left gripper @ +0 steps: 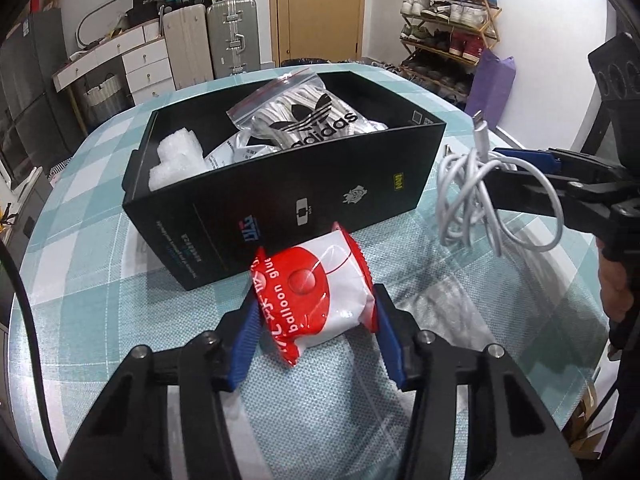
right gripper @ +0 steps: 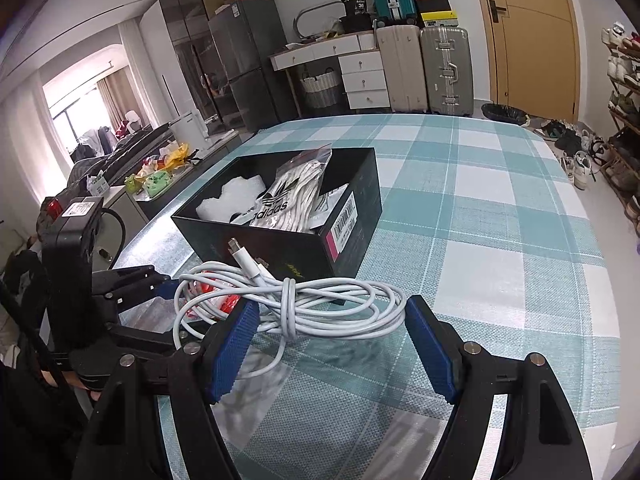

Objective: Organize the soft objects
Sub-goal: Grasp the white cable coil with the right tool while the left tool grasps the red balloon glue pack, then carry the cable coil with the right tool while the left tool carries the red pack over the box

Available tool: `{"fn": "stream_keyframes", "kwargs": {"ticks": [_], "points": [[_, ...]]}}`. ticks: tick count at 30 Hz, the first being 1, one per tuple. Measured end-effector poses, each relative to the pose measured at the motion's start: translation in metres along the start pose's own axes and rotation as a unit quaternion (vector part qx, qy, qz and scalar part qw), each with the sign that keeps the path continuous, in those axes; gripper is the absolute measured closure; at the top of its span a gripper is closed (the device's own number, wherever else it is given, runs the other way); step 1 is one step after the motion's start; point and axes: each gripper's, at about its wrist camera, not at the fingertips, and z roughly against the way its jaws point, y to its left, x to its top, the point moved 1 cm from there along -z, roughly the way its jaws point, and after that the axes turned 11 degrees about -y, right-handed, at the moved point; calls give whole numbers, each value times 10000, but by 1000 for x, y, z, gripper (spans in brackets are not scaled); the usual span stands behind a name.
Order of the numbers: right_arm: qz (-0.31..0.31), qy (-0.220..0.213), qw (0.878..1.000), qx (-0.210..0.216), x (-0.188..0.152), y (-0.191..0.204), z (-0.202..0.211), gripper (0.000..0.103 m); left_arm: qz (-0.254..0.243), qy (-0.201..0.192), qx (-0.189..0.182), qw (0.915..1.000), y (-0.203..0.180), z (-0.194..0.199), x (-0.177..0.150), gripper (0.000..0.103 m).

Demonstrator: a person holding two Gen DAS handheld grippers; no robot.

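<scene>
A black open box (left gripper: 304,196) stands on the checked tablecloth; it also shows in the right wrist view (right gripper: 352,220). It holds an adidas zip bag (left gripper: 304,116), white foam (left gripper: 176,160) and other packets. My left gripper (left gripper: 316,312) is shut on a red and white balloon glue packet (left gripper: 316,292), held just in front of the box. My right gripper (right gripper: 328,316) holds a coiled white cable (right gripper: 296,304) between its blue pads, lifted above the table to the right of the box. The cable also shows in the left wrist view (left gripper: 476,196).
The table (right gripper: 500,240) has a teal and white checked cloth. Suitcases (left gripper: 228,40), a drawer unit (left gripper: 140,60) and a shoe rack (left gripper: 448,24) stand beyond the table's far edge.
</scene>
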Motion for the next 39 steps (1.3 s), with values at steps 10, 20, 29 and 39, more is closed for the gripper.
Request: {"fn": "stream_keyframes", "kwargs": {"ticks": [10, 20, 29, 39], "points": [[36, -329, 9995, 12, 8, 5, 9, 27, 203, -365, -169, 9990, 10, 28, 6, 52], [49, -697, 9975, -80, 19, 12, 22, 27, 393, -801, -106, 9960, 32, 51, 20, 52], [141, -841, 9963, -129, 26, 22, 29, 27, 461, -1022, -30, 9937, 41, 59, 35, 52], [219, -919, 9952, -246, 39, 24, 27, 27, 455, -1186, 78, 9919, 48, 63, 50, 52]]}}
